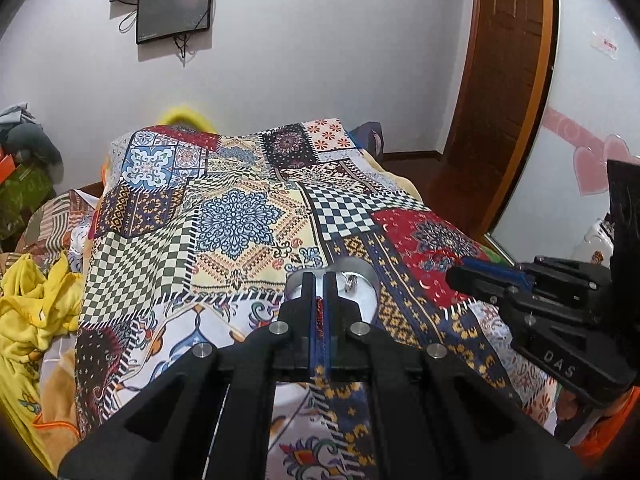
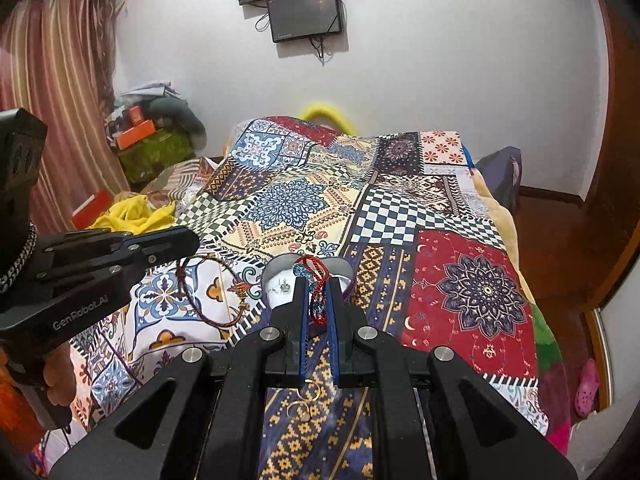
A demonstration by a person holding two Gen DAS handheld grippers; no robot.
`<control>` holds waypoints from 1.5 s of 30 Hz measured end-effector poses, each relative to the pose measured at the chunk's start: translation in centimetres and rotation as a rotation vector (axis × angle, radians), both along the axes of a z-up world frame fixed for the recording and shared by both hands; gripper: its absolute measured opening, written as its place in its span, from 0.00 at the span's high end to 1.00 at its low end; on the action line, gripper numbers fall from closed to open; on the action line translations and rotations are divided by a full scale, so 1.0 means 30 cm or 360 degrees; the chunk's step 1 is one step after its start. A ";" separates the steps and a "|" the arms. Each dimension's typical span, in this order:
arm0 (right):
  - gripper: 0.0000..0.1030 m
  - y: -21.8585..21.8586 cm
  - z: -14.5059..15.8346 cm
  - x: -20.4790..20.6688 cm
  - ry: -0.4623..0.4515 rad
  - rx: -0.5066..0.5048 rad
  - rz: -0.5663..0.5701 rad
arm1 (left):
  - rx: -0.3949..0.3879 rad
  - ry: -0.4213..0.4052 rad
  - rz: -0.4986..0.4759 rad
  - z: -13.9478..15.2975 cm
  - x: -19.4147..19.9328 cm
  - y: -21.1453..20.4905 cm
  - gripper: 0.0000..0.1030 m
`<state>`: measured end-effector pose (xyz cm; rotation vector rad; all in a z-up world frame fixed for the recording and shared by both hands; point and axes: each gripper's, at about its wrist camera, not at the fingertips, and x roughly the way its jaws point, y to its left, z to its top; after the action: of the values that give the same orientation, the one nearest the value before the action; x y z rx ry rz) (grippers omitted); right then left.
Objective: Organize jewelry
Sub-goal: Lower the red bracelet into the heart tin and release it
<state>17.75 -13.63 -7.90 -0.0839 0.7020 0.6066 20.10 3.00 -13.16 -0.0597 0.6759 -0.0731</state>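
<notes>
A heart-shaped metal tin [image 2: 280, 270] with a white lining sits on the patchwork bedspread [image 2: 472, 280], with small silver pieces [image 2: 283, 286] inside. My right gripper [image 2: 318, 284] is shut on a red braided bracelet with blue beads [image 2: 314, 280], held just above the tin's near rim. My left gripper [image 1: 319, 280] is shut on a thin dark red cord bracelet [image 1: 319, 314], which hangs from it in the right wrist view [image 2: 192, 280], left of the tin. The tin also shows in the left wrist view [image 1: 362, 280]. Gold hoop earrings [image 2: 304, 406] lie on the bedspread under the right gripper.
The bed drops off at the right to a wooden floor and a door [image 1: 504, 80]. Yellow cloth [image 1: 28, 304] and boxes [image 2: 138, 128] are piled left of the bed. Two screens [image 2: 306, 14] hang on the far wall.
</notes>
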 end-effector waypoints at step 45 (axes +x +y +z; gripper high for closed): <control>0.92 0.155 -0.195 0.185 0.0329 -0.0113 0.0206 | -0.0074 0.0268 -0.0032 -0.203 0.245 0.036 0.97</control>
<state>23.29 -8.99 -13.74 -0.1345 0.9240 0.7207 27.46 4.08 -19.25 -0.1043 0.8430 -0.1042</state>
